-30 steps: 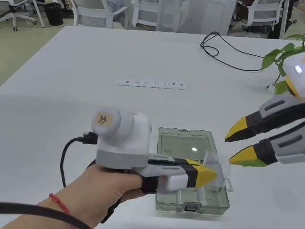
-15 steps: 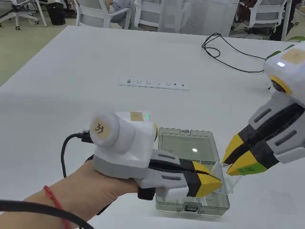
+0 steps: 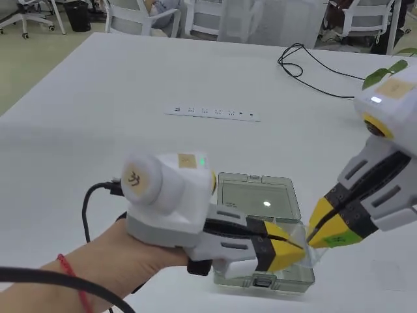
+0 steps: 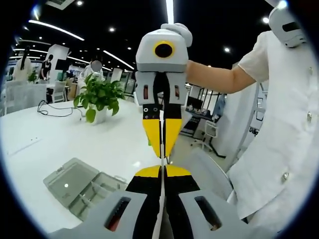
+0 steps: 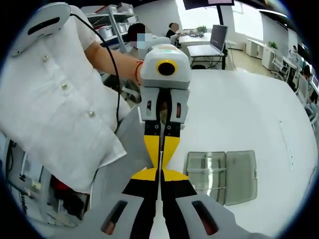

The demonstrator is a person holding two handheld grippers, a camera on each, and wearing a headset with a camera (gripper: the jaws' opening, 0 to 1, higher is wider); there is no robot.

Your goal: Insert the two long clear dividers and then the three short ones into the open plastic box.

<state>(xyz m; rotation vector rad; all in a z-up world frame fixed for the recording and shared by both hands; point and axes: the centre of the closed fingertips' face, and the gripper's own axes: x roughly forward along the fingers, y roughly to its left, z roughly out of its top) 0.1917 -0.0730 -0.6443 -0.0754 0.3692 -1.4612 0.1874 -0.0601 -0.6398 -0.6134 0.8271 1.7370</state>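
Clear divider gripped in left gripper, right gripper jaws, over box

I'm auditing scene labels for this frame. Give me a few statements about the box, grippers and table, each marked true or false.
1. The plastic box lies open on the table. True.
2. The right gripper has its jaws wide open. False: they are shut on the clear divider.
3. The left gripper grips that divider too, tip to tip with the right. True.
4. The power strip lies inside the box. False: it lies on the table beyond it.
5. A potted plant stands on the table. True.
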